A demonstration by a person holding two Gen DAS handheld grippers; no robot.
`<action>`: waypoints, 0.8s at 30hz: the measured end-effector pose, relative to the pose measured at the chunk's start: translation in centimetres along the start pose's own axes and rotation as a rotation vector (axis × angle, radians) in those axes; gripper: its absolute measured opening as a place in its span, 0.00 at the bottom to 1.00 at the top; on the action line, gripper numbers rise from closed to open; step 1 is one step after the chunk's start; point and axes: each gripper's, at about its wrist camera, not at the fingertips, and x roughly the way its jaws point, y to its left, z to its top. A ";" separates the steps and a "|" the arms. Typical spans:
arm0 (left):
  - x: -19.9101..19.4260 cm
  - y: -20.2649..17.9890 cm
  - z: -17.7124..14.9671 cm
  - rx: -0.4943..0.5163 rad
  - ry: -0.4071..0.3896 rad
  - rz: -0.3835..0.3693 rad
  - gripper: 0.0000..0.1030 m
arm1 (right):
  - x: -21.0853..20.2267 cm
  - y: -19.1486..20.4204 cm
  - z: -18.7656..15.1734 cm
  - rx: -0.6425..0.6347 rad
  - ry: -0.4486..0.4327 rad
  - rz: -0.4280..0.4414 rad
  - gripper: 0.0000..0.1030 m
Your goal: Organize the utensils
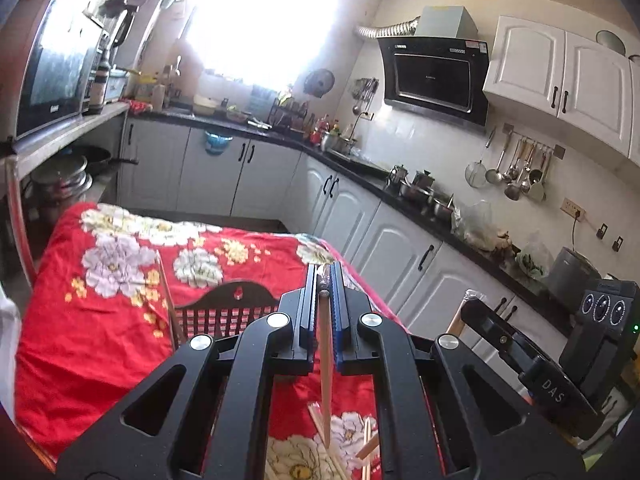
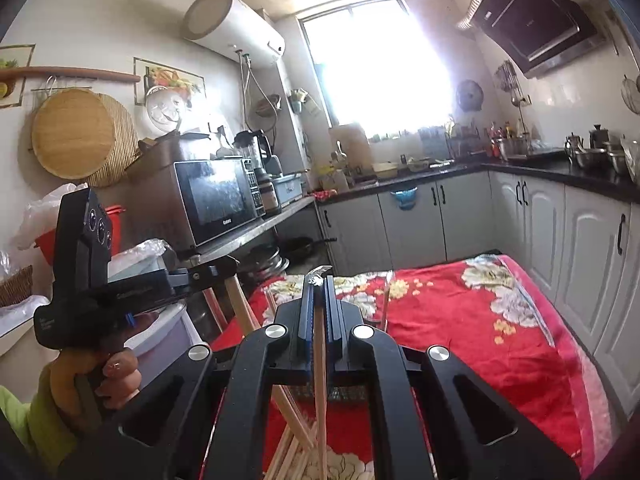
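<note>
Loose chopsticks lie on the table, seemingly before the rack.

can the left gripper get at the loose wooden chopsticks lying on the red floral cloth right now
Probably not yet. The left gripper is already shut on a pale wooden chopstick in a clear wrapper, which hangs down over the pile of loose wooden chopsticks on the red floral cloth. Nothing else blocks the way.

Right hand-held gripper clamps chopstick above loose chopsticks on red floral cloth.
</note>
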 end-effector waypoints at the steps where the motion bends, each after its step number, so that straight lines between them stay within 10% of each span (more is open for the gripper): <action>1: 0.0 0.0 0.3 0.003 -0.005 0.002 0.03 | 0.1 0.1 0.3 -0.003 -0.005 0.002 0.05; 24: 0.2 1.4 5.6 0.035 -0.172 0.122 0.03 | 4.5 1.4 5.3 -0.062 -0.073 0.034 0.05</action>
